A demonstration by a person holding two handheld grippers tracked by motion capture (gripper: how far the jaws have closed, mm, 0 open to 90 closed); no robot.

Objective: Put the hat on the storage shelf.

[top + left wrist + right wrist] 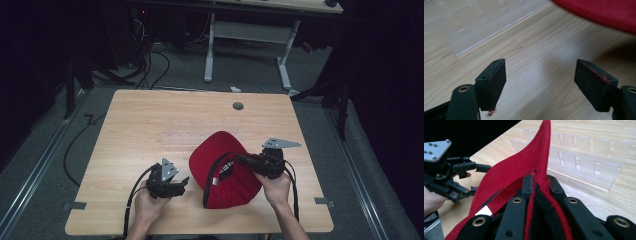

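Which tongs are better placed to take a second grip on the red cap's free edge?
Left. The left tongs hang open beside the red cap, holding nothing, while the right tongs are shut on its rim and must keep holding it.

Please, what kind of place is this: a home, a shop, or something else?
Probably a lab or recording workspace, not a home. A bare wooden table stands among black curtains, with loose cables on the grey floor and a white desk frame behind. A person holds the left gripper and right gripper, working on a red cap.
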